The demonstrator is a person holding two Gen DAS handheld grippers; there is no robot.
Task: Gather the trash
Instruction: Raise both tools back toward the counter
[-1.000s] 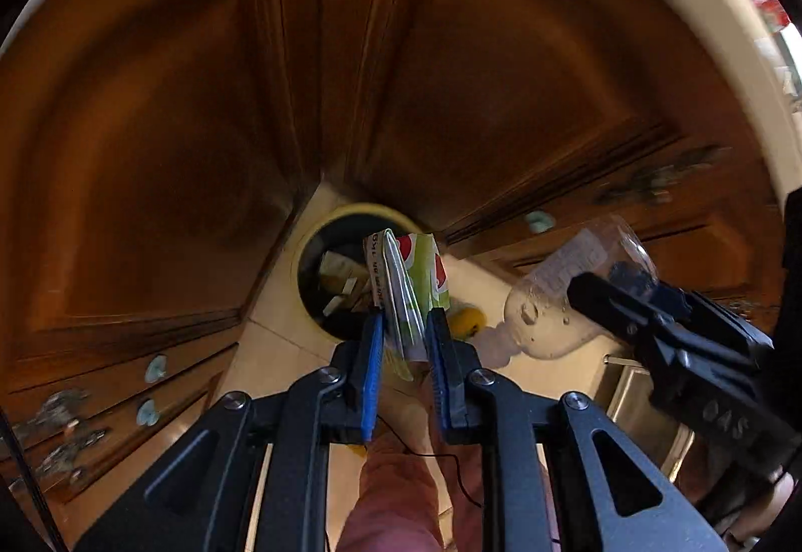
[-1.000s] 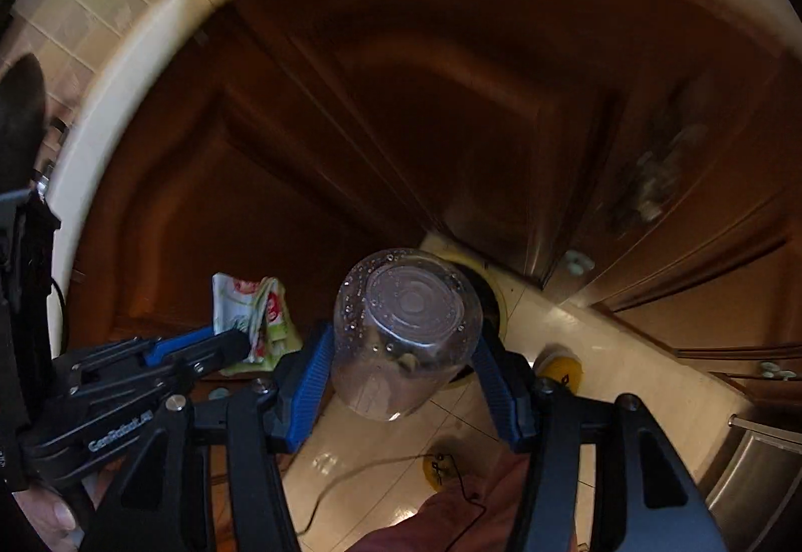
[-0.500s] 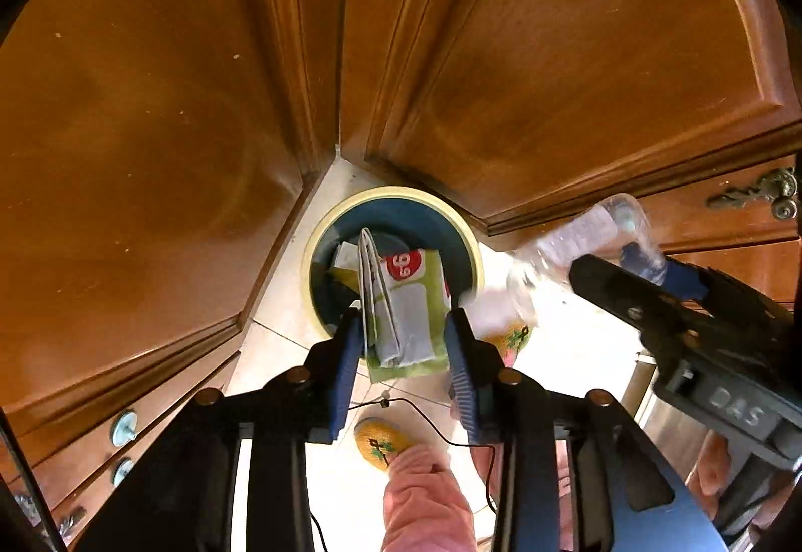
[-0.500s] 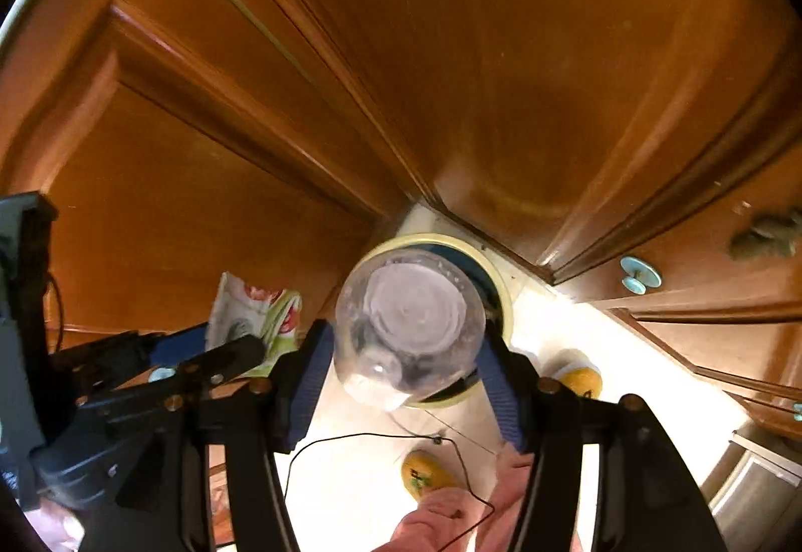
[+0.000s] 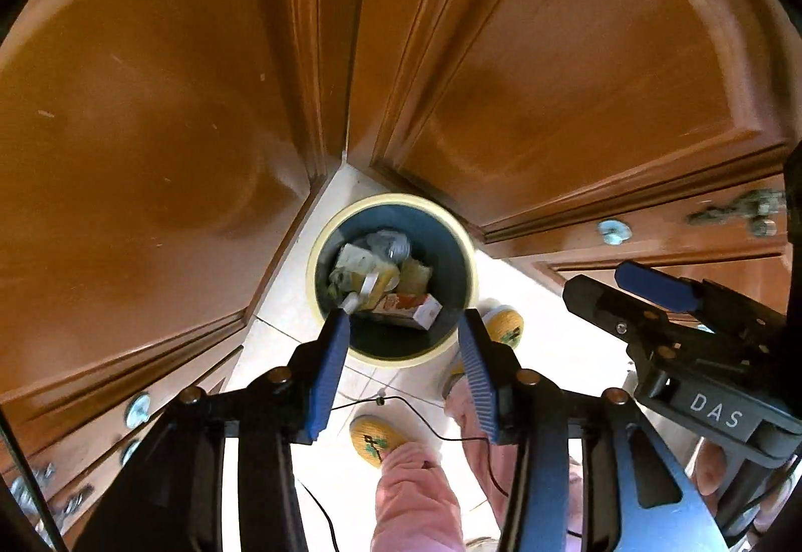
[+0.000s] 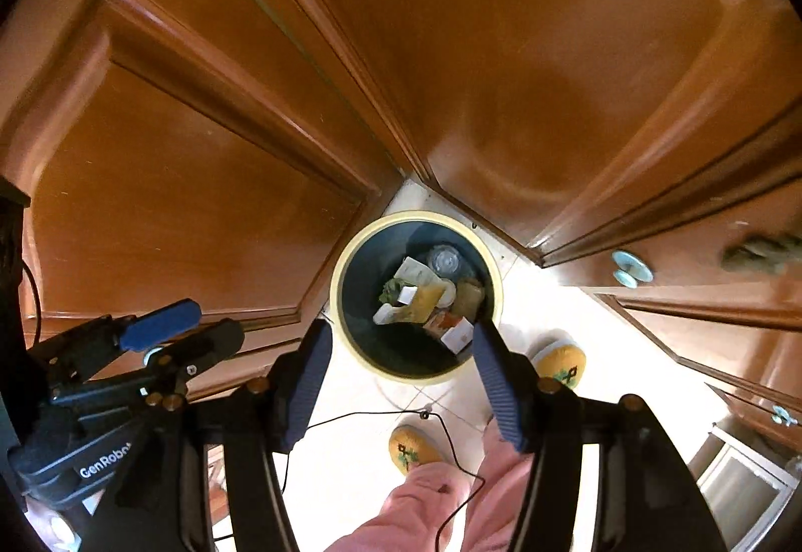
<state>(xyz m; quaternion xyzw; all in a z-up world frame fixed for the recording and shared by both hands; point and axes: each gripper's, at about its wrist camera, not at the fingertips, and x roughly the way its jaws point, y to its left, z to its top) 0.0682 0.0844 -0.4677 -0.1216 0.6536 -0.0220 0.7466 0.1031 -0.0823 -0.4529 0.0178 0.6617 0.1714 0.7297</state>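
Observation:
A round bin with a cream rim (image 5: 321,246) (image 6: 346,261) stands on the floor in the corner between wooden cabinet doors. It holds several pieces of trash: a clear plastic bottle (image 6: 443,260) (image 5: 391,243), cartons and wrappers (image 5: 408,307) (image 6: 426,301). My left gripper (image 5: 403,326) is open and empty, high above the bin. My right gripper (image 6: 401,336) is open and empty, also above the bin. Each gripper shows at the edge of the other's view.
Wooden cabinet doors (image 5: 150,101) (image 6: 551,75) close in behind and on both sides of the bin. Drawers with round knobs (image 5: 614,231) (image 6: 631,268) are to the right. The person's yellow slippers (image 5: 376,441) (image 6: 561,359) and pink trousers stand on the pale tiled floor below.
Both grippers opened. The green and white packet left my left gripper and the clear bottle left my right gripper; the bottle now lies in the bin.

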